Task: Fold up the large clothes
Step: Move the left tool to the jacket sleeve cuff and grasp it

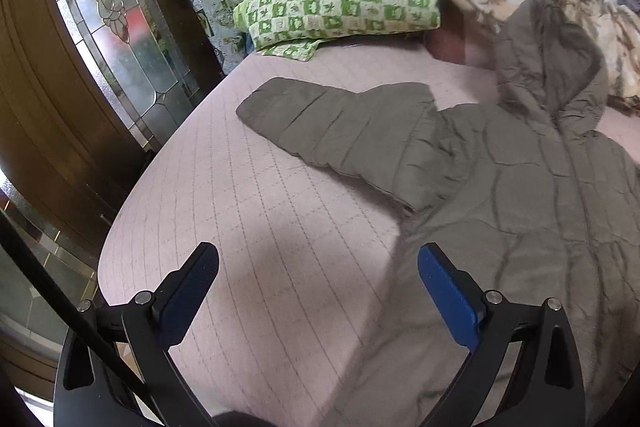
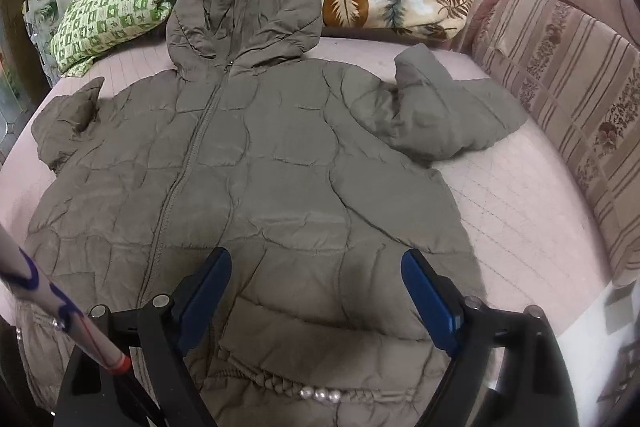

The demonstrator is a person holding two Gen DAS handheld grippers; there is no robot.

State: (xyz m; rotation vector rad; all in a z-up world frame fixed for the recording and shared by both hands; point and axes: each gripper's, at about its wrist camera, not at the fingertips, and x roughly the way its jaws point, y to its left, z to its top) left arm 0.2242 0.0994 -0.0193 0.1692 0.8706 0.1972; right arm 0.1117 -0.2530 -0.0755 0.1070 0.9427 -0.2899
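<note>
Pink quilted bedding [image 1: 256, 211] carries a grey-brown hooded puffer jacket [image 2: 256, 163] spread front-up, zipped, sleeves out, below a green checked pillow [image 1: 340, 3], while the left gripper [image 1: 318, 269] and right gripper [image 2: 316, 275] hover wide apart, empty.

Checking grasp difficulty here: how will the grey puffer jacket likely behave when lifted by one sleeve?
The jacket probably sags limply; its sleeve lies creased. Quilted puffiness suggests it is light for its bulk. Its smooth-looking shell may slip.

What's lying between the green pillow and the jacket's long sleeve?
Only bare pink bedsheet between pillow and sleeve, seen in the left wrist view.
</note>
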